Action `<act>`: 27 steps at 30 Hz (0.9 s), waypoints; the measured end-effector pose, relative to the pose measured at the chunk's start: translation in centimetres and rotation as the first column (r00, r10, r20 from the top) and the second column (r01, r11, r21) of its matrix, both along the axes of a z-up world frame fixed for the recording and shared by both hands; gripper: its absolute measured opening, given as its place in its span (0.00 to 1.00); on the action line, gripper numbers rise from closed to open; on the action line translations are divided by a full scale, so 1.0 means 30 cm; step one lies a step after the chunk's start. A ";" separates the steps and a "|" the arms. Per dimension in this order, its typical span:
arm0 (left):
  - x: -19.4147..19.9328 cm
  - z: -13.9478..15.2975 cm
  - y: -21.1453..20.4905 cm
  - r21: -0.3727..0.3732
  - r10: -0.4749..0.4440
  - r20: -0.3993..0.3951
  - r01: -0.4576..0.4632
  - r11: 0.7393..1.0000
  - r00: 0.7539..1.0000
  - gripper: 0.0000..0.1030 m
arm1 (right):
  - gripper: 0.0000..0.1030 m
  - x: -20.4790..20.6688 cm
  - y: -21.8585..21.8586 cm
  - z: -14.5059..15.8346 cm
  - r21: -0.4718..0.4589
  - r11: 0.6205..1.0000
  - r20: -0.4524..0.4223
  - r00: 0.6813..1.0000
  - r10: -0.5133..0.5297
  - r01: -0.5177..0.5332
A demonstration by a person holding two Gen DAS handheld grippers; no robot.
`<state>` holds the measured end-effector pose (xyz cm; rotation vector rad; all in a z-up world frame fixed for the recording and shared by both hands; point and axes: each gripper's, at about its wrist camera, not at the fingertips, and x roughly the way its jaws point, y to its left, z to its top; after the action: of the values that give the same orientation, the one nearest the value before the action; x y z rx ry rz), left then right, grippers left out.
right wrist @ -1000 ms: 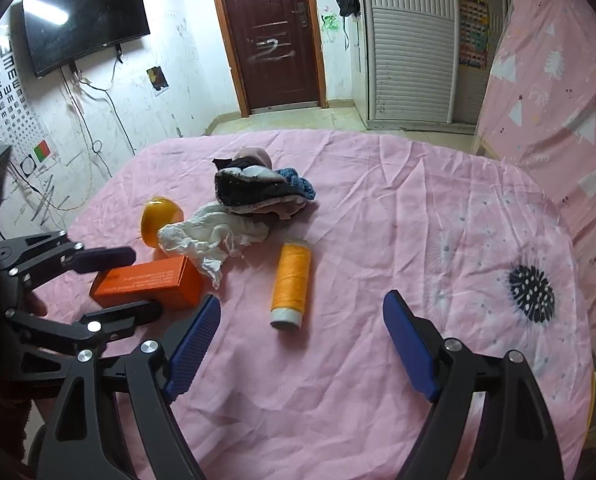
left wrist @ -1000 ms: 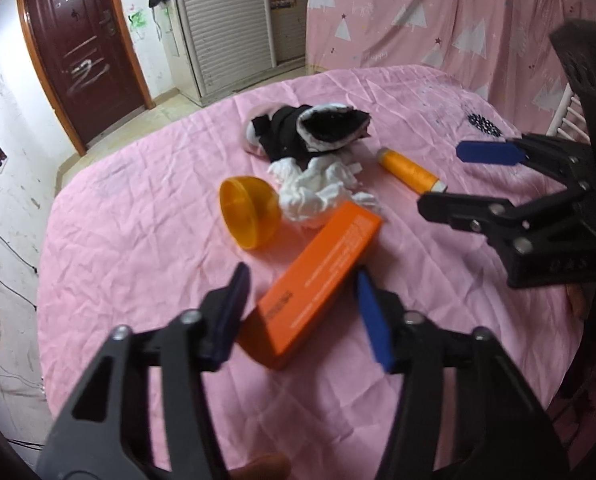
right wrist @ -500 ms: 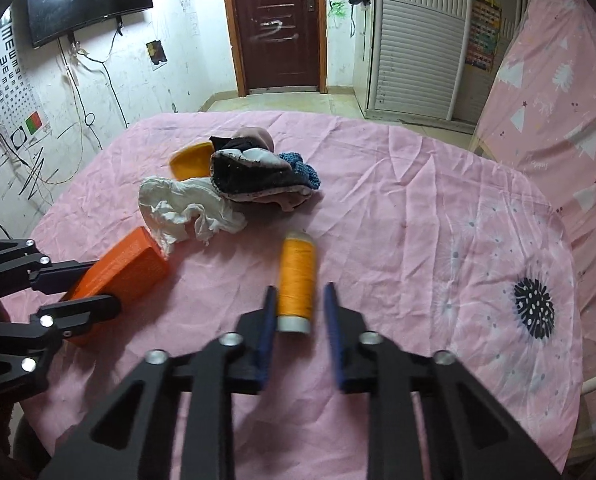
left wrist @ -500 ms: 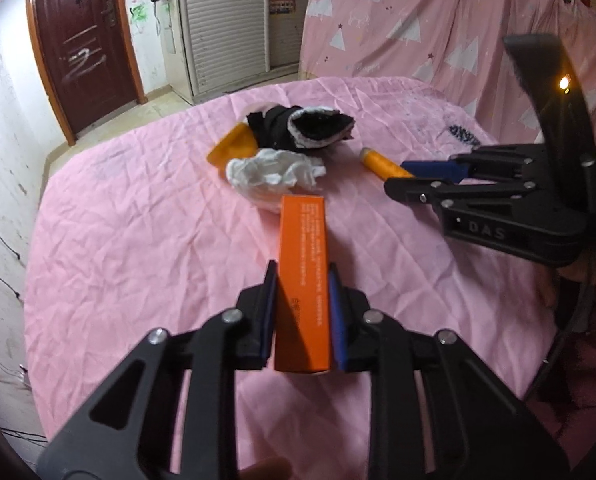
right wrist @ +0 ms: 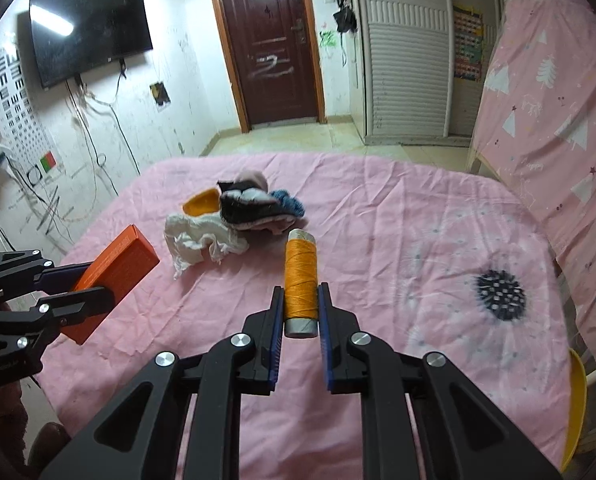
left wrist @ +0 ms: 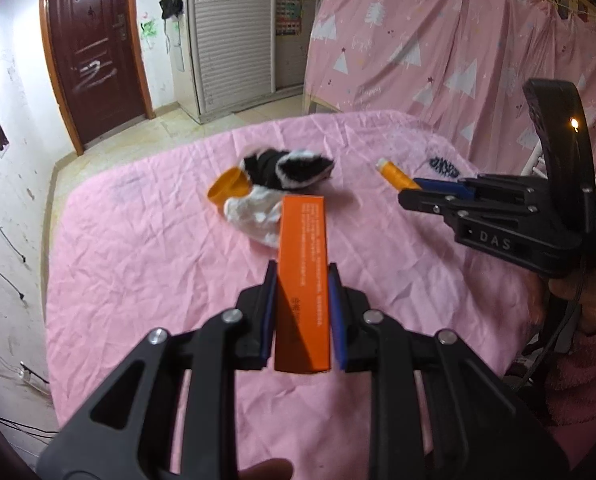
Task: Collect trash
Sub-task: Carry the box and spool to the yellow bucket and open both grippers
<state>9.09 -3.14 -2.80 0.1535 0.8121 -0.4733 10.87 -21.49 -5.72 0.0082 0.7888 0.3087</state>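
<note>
Left tool [left wrist: 303, 320]: black two-finger clamp with blue pads, closed on the near end of the long flat orange cardboard box [left wrist: 304, 276].
Right tool [right wrist: 301, 322]: same build, closed on the near end of the orange thread spool with grey core [right wrist: 300, 280].
Box axis: runs straight forward from the left tool, in line with its fingers; the far end appears clear of the pink-clothed worktop [left wrist: 138, 264].
Spool axis: likewise in line with the right tool's fingers, far end pointing at the pile.
Remaining items: crumpled white tissue [right wrist: 202, 236], orange plastic half-shell [right wrist: 200, 203] and dark bundled socks [right wrist: 254, 206] lie touching one another mid-worktop, ahead of both tools.
Nearer tool: probably the left to the tissue; the right to the socks.
Bin: none visible, so the carry direction cannot be judged.
</note>
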 end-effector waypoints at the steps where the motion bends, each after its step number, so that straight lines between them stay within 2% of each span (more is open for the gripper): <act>1: -0.005 0.012 -0.010 0.000 0.000 0.008 0.000 1.000 1.000 0.21 | 0.09 -0.011 -0.016 0.010 0.008 1.000 0.008 1.000 -0.007 0.007; 14: -0.039 0.074 -0.225 0.026 -0.051 0.050 0.050 0.998 0.997 0.21 | 0.09 -0.133 -0.294 0.062 0.110 0.985 0.079 0.987 -0.139 0.130; 20: -0.064 0.087 -0.391 0.047 -0.121 0.052 0.118 0.992 0.991 0.21 | 0.09 -0.219 -0.499 0.054 0.163 0.960 0.094 0.965 -0.244 0.227; 27: -0.081 0.092 -0.576 0.078 -0.191 0.050 0.187 0.979 0.980 0.21 | 0.09 -0.306 -0.738 0.020 0.211 0.913 0.087 0.924 -0.372 0.348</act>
<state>6.66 -20.40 -0.04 0.3127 0.7621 -0.6157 1.68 -43.64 -5.12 0.3120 0.6146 0.0312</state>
